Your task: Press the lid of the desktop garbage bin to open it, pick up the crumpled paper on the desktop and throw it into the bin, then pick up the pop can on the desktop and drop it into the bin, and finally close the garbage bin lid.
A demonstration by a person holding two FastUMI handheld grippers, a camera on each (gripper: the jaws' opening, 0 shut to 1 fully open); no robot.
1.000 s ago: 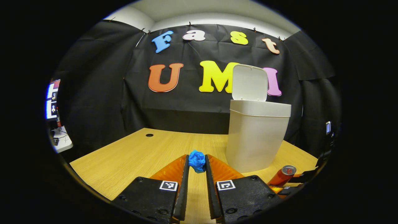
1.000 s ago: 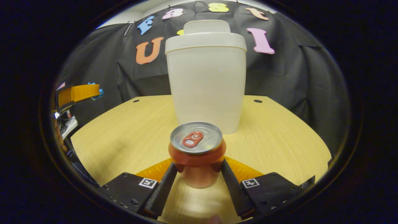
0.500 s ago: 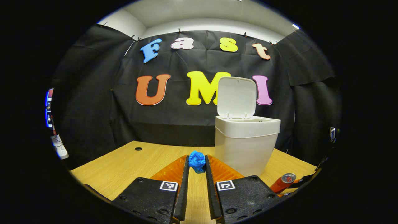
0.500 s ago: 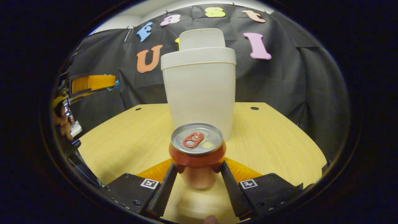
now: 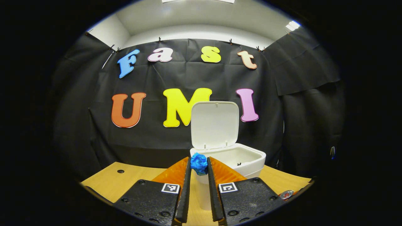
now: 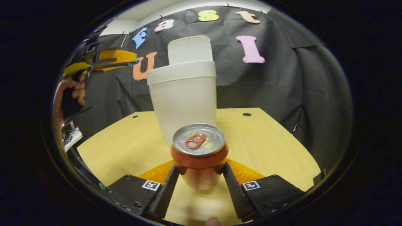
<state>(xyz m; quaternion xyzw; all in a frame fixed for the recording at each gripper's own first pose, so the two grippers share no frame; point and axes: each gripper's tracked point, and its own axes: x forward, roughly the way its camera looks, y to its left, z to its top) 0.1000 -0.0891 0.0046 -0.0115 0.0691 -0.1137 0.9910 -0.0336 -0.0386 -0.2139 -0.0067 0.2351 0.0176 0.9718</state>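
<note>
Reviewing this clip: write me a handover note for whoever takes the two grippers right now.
Left gripper: shut on the blue crumpled paper ball, raised near the rim of the white plastic desktop bin.
Right gripper: shut on the red pop can, in front of the bin.
Done: flip lid open, both items grasped.
Left: drop paper, then can, close lid.

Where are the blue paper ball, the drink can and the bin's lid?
paper ball (image 5: 199, 164), left gripper view, its crumpled front.
can (image 6: 198, 142), right gripper view, its silver top.
lid (image 5: 215, 124), left gripper view, its raised inner face.
</note>
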